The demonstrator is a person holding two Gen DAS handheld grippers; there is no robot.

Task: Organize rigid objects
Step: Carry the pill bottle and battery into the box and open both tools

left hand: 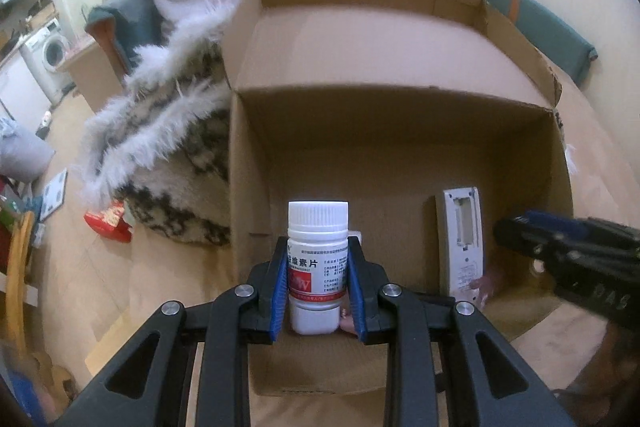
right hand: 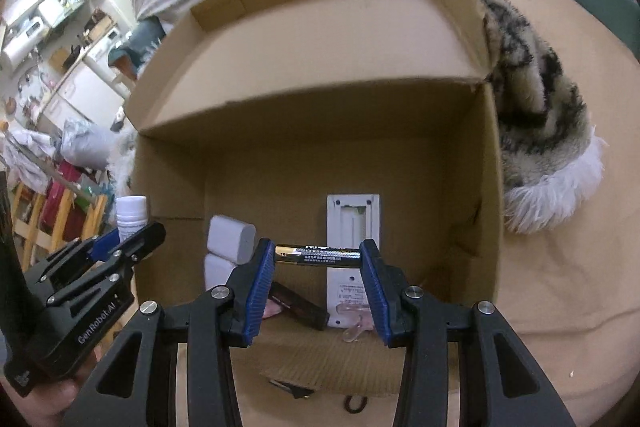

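Currently left gripper point(left hand: 318, 281) clamps white plastic pill bottle point(left hand: 317, 263) upright over open brown cardboard box point(left hand: 400, 147); right gripper point(right hand: 318, 281) pinches black-and-gold cylindrical battery point(right hand: 318, 254) crosswise above it. Deeper inside box: white rectangular remote point(right hand: 352, 259), grey blocks point(right hand: 232, 239). Both held items not yet placed.
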